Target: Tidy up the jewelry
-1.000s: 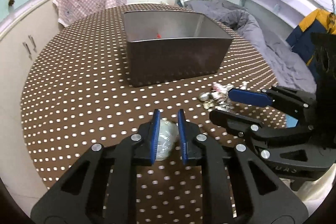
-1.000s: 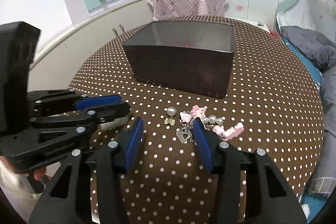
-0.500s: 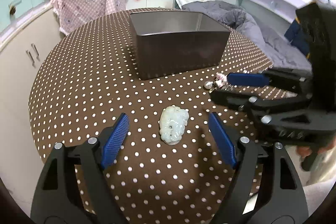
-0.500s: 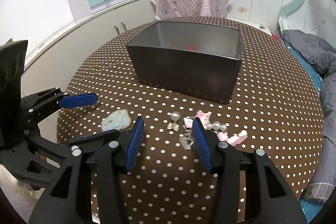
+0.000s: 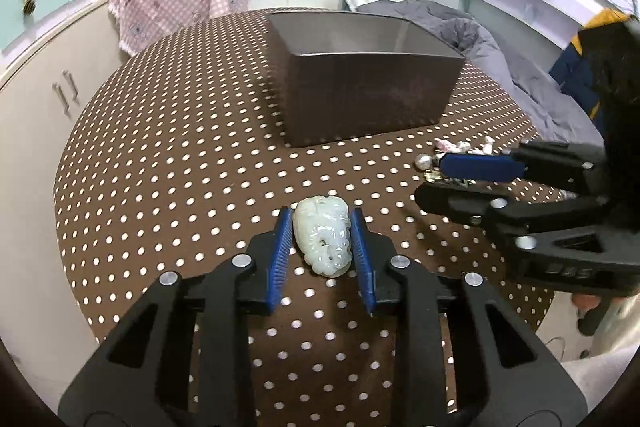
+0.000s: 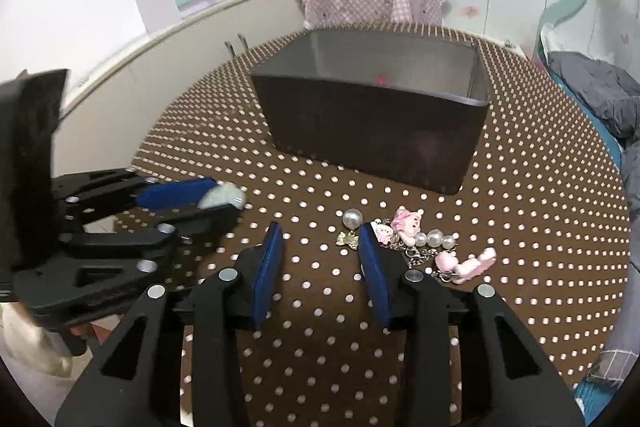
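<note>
Found the left gripper (image 5: 320,215) closing on the jade pendant (image 5: 322,241), blue pads (image 5: 280,251) drawn up to both flanks of the pale carving and seemingly touching them. Saw the pendant lying flat on the brown dotted tablecloth (image 5: 180,187), long axis running roughly along the fingers, upper end reaching past the fingertips. Placed the dark rectangular box (image 5: 368,99) at 12 o'clock from the pendant, well apart, open side up. Noted the right gripper (image 5: 432,179) at 3 o'clock, reaching in from the picture's edge, and the heap of charms (image 5: 460,151) at 2 o'clock, partly hidden behind its upper pad.

From the right wrist, caught the right gripper (image 6: 320,229) also closing, jaws apart and gripping nothing, mostly bare cloth between the pads. Spotted a small gold bow charm (image 6: 347,239) just inside the right fingertip and a large pearl (image 6: 353,218) just beyond it at 12 o'clock. Traced the rest of the charms (image 6: 416,239), pink figures, small pearls and a chain, spreading toward 3 o'clock, touching the outer side of that finger. Made out the left gripper (image 6: 228,203) at 9 o'clock with the pendant (image 6: 222,195) between its tips. Glimpsed something small and red (image 6: 380,79) inside the box (image 6: 376,135), too small to identify.
</note>
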Available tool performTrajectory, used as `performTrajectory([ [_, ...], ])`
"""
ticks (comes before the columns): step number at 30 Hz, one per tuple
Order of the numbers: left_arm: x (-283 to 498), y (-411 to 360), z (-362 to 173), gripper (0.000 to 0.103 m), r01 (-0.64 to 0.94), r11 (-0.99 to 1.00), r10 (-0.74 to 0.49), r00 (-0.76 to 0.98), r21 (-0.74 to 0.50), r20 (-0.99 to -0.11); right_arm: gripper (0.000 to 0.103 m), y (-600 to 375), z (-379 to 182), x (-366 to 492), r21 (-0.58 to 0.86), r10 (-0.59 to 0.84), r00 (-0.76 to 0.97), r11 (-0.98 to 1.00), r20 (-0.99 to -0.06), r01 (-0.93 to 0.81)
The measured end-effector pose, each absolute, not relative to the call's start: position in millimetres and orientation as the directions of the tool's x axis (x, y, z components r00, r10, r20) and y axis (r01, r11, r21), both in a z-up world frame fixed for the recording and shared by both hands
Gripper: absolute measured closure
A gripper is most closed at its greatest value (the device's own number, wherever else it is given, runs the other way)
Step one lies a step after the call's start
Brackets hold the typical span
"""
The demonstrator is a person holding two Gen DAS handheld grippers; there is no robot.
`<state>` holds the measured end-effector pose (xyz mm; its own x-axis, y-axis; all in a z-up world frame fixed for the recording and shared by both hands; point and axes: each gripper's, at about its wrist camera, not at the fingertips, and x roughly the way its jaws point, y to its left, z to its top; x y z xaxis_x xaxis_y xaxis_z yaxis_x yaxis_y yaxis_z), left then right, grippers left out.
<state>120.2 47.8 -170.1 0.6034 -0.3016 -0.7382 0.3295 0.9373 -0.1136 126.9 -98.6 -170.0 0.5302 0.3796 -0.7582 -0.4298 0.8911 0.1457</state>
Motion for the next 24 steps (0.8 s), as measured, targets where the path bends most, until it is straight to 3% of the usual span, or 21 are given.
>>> performTrajectory([
  [4,119.4,48.7,-170.3,0.074,0.316,0.941,-0.297,0.604,-0.119,-0.74,0.074,-96.0,-171.3,131.3,0.111,0.346,0.55,0.903,-0.76,-0.415],
  [6,120.1,47.9,-170.4,0.074,0.315,0.941,-0.297,0.604,-0.12,-0.739,0.087,-97.9,-172.3,131.5,0.096,0.328,0.557,0.909,-0.763,-0.405],
  [8,121.0,48.0,-170.3,0.074,0.311,0.942,-0.296,0.604,-0.124,-0.74,0.092,-102.3,-172.8,132.5,0.103,0.329,0.554,0.911,-0.765,-0.399],
  [24,139.1,52.6,-153.0,0.074,0.308,0.938,-0.323,0.618,-0.157,-0.717,0.092,-119.1,-149.6,130.3,0.159,0.368,0.571,0.91,-0.734,-0.383],
])
